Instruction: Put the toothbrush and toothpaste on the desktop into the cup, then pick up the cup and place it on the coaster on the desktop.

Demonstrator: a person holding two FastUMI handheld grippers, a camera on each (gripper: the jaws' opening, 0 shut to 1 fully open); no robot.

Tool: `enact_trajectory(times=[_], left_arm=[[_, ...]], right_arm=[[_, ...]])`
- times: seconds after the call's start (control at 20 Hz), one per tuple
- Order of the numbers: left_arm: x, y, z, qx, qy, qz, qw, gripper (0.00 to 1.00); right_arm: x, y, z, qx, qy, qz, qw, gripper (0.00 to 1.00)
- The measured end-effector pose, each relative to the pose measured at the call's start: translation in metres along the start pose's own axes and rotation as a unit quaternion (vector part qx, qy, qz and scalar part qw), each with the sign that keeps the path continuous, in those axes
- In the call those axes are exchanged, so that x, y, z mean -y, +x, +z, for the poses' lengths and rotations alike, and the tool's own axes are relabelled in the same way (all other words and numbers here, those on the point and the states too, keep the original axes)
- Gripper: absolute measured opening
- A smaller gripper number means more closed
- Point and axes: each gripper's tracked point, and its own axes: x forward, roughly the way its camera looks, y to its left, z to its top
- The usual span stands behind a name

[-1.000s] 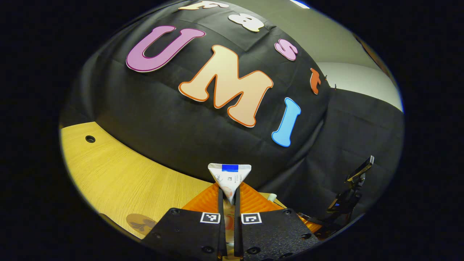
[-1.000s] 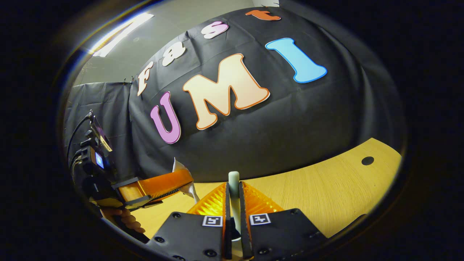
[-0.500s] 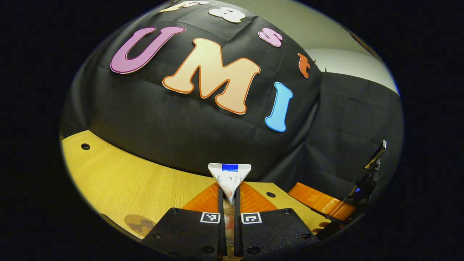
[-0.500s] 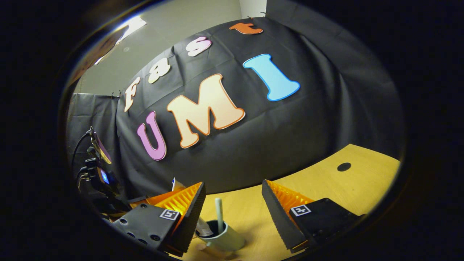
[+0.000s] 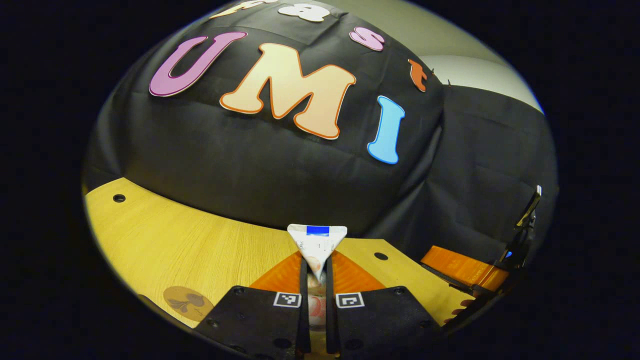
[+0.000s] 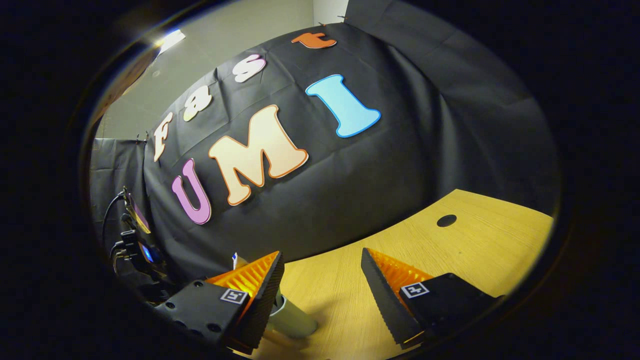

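Observation:
My left gripper is shut on the white toothpaste tube, whose flat crimped end sticks up beyond the fingertips, above the wooden table. The round brown coaster lies at the lower left near the table's front edge. My right gripper is open with nothing between its fingers. The pale cup stands on the table low down, partly behind the left finger. That finger hides the cup's mouth and whatever is in it. The toothpaste tube's tip peeks out above that finger.
The right gripper and the fingers of the hand holding it appear at the lower right of the left gripper view. The left gripper's body with cables is at the far left. Holes mark the table.
My right gripper opened and let go of the toothbrush, which stood in the cup half a second ago. It has since drawn away to the right. The left gripper still holds the toothpaste.

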Motion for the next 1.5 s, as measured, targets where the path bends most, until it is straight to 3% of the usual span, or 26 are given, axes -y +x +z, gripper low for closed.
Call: enact_trajectory(times=[0.25, 0.3, 0.45, 0.5, 0.65, 1.05, 1.5], left_arm=[[-0.01, -0.005, -0.001, 0.0, -0.004, 0.033, 0.999, 0.2], [-0.007, -0.006, -0.002, -0.002, -0.005, 0.031, 1.0, 0.37], [0.003, -0.011, -0.004, 0.001, 0.003, 0.019, 1.0, 0.67], [0.003, -0.014, -0.002, 0.002, 0.012, 0.024, 1.0, 0.82], [-0.006, -0.02, -0.002, 0.006, 0.03, 0.044, 0.999, 0.93], [-0.032, -0.054, 0.009, 0.002, 0.023, 0.082, 0.996, 0.93], [-0.094, -0.11, 0.032, -0.014, 0.035, 0.133, 0.99, 0.93]], right_arm=[[0.007, -0.004, 0.0, 0.002, 0.006, -0.007, 1.0, 0.95], [0.008, -0.006, -0.001, 0.001, 0.006, -0.008, 1.0, 0.95], [0.011, -0.01, -0.004, -0.004, 0.006, -0.011, 1.0, 0.95], [0.012, -0.01, -0.005, -0.005, 0.006, -0.012, 1.0, 0.95], [0.013, -0.014, -0.004, -0.007, 0.005, -0.013, 1.0, 0.95], [0.002, -0.023, 0.004, -0.018, 0.009, -0.017, 1.0, 0.95], [-0.048, -0.027, -0.006, -0.074, -0.029, 0.002, 0.997, 0.94]])
